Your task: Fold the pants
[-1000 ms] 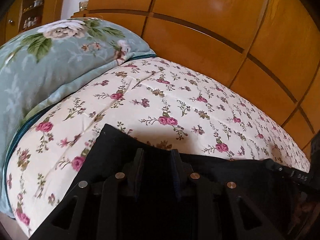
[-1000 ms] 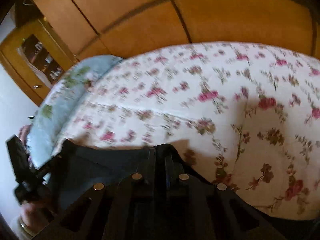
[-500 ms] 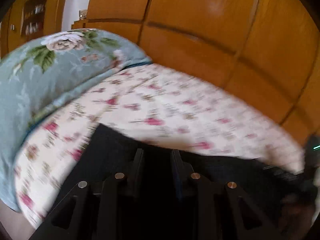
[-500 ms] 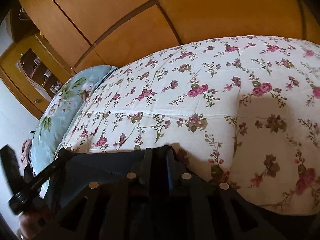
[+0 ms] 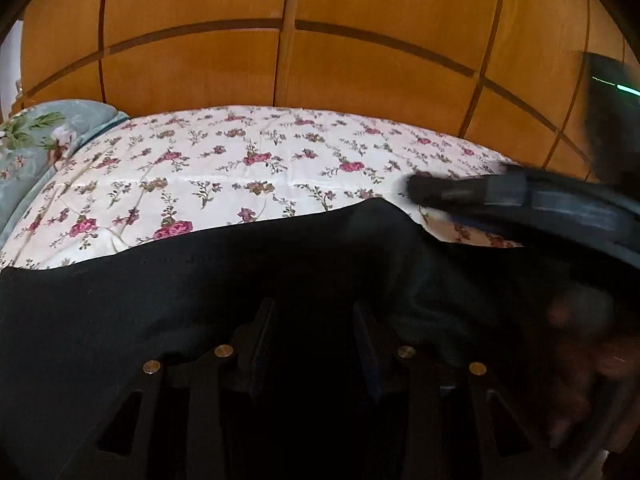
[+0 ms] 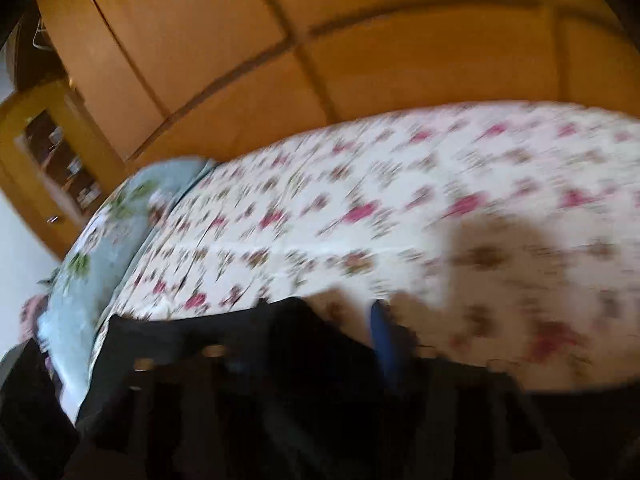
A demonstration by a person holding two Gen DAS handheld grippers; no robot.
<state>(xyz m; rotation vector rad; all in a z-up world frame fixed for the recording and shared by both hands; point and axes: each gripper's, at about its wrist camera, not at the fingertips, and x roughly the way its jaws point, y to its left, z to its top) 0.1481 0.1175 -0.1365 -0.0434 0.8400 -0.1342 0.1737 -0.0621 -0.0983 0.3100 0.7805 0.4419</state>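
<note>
Left wrist view: your left tool pointed down over the black pants, which lay spread across the near part of the bed. Its jaws were opening, with a clear gap between the two fingers; the dark cloth lay under and between them, and the pads did not appear to press on it. The far edge of the pants ran as a slanting line across the floral bedspread, rising toward the right. At the right edge of this view your right tool reached in as a dark, blurred bar above the cloth, with a hand showing dimly beneath it. A pale blue flowered pillow sat at the far left of the bed, and wooden wardrobe panels stood behind.

Right wrist view: the picture was strongly blurred. Your right tool had its jaws opening as well; the blue pad of one finger stood apart from the other, which was lost against the dark cloth. The pants lay below and to the left of the fingers, on the near edge of the bedspread. Whether cloth remained between these pads cannot be told from the blur. The pillow lay at the left, and a shadow fell on the bedspread ahead of the tool.
</note>
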